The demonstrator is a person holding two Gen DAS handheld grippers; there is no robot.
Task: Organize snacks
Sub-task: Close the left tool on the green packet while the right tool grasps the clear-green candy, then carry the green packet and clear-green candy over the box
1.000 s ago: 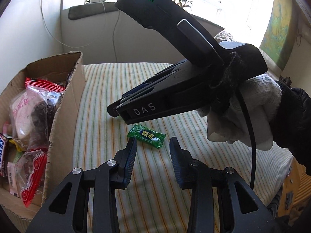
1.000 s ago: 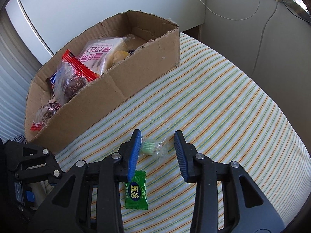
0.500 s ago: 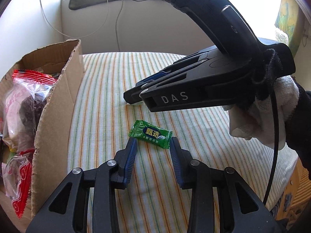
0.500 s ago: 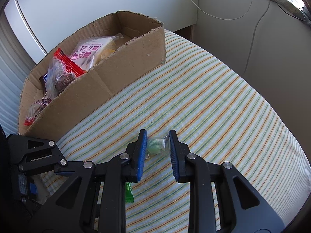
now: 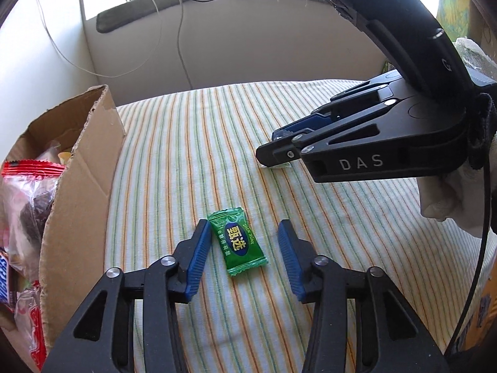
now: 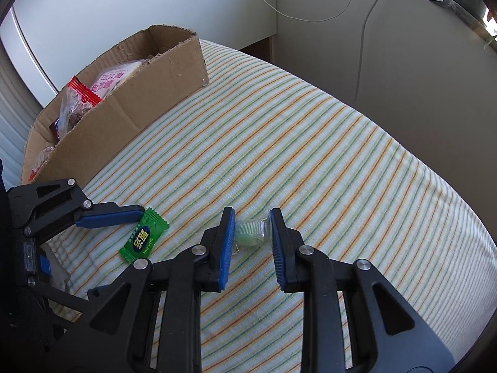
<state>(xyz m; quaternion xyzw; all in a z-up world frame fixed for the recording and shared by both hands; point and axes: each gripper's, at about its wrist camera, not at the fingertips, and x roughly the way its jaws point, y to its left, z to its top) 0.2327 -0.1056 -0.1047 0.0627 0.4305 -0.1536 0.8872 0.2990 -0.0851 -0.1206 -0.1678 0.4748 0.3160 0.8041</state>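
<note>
Green foil-wrapped candy (image 5: 236, 245) lies between the spread-apart left claw (image 5: 243, 250); right claw (image 6: 252, 239), at its 2 o'clock, is clamped on a clear-wrapped pale-green candy (image 6: 251, 232).

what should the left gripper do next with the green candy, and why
Probably close the jaws. The left gripper already straddles the green candy on the striped cloth, one pad beside its edge, the other apart from it. The right gripper is already shut on the clear candy, and the box waits alongside.
</note>
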